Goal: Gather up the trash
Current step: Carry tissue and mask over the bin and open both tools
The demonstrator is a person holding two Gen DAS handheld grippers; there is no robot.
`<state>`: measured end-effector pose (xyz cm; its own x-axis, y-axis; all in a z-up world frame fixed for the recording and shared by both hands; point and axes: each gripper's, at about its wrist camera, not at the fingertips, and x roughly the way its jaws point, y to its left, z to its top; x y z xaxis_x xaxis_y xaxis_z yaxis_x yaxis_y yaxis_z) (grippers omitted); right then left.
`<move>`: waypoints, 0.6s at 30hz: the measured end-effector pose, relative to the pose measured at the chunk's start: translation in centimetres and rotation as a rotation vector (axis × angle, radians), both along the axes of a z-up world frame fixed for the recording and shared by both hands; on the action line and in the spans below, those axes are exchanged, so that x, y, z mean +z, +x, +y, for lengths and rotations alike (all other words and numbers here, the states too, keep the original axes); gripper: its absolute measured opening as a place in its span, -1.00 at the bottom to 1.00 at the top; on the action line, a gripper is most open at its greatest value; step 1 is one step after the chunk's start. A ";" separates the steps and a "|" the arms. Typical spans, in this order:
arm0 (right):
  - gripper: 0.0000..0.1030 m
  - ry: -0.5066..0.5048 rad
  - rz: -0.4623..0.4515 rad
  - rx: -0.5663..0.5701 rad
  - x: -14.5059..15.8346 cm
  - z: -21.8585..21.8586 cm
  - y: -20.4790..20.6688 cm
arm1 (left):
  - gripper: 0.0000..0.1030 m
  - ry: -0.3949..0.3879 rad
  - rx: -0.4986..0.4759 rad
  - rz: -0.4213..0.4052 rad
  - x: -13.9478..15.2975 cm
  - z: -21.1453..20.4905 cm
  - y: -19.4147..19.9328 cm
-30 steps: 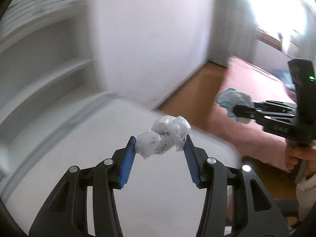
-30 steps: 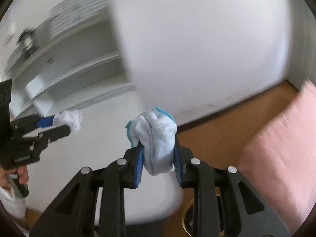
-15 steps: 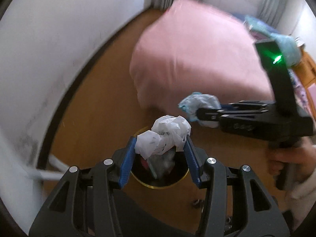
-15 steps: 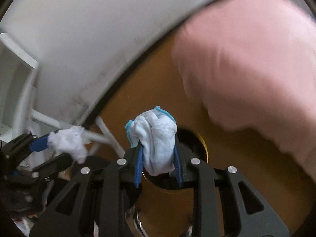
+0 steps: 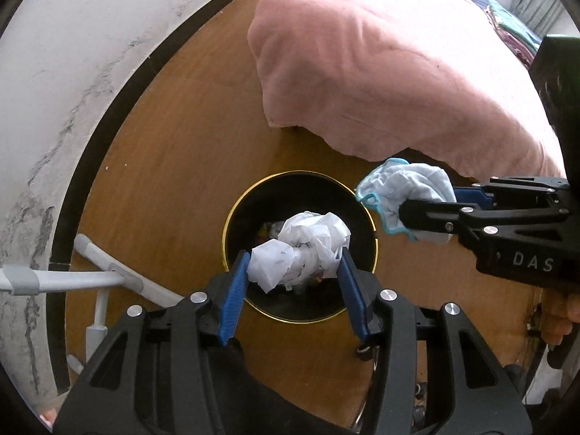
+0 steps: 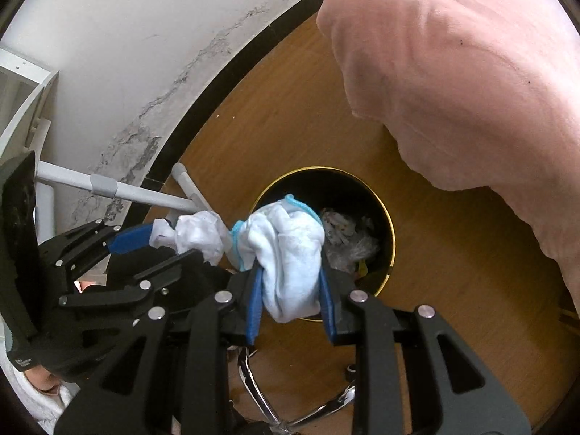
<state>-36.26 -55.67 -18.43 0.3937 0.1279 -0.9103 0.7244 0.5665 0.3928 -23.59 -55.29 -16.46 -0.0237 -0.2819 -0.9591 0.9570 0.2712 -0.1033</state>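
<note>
My left gripper is shut on a crumpled white paper wad and holds it above the black bin with a gold rim. My right gripper is shut on a balled pale cloth with blue edging, held over the bin's left rim. The bin holds other trash. In the left wrist view the right gripper and its cloth sit by the bin's right rim. In the right wrist view the left gripper and its wad are at left.
The bin stands on a wooden floor. A pink bed cover overhangs to the right. A white wall with a black skirting board runs along the left. White table legs stand left of the bin. A chrome chair base is below.
Both grippers swung from the white table down over the floor and now hover above the bin, each still holding its trash. The motion blur is gone.
</note>
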 end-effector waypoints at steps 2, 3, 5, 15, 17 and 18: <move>-0.48 -0.002 0.002 0.001 0.1 0.1 0.0 | -0.07 0.003 -0.007 0.008 0.0 -0.3 -0.4; -0.48 -0.002 0.003 0.000 0.1 0.2 0.0 | -0.07 0.003 -0.009 0.011 -0.1 -0.3 -0.4; -0.48 -0.004 0.005 -0.001 0.1 0.1 0.0 | -0.07 0.001 -0.013 0.017 -0.2 -0.4 -0.4; -0.48 -0.007 0.012 -0.001 0.3 0.2 -0.1 | -0.07 0.001 -0.025 0.030 -0.4 0.2 -0.2; -0.48 -0.008 0.011 0.001 0.3 0.1 -0.1 | -0.07 0.001 -0.024 0.029 -0.4 0.2 -0.2; -0.48 -0.008 0.011 0.001 0.3 0.1 -0.1 | -0.07 0.001 -0.024 0.030 -0.4 0.2 -0.1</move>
<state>-36.40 -55.53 -18.10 0.3835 0.1208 -0.9156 0.7280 0.5705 0.3802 -23.72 -55.11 -16.84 -0.0588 -0.2796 -0.9583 0.9598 0.2483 -0.1313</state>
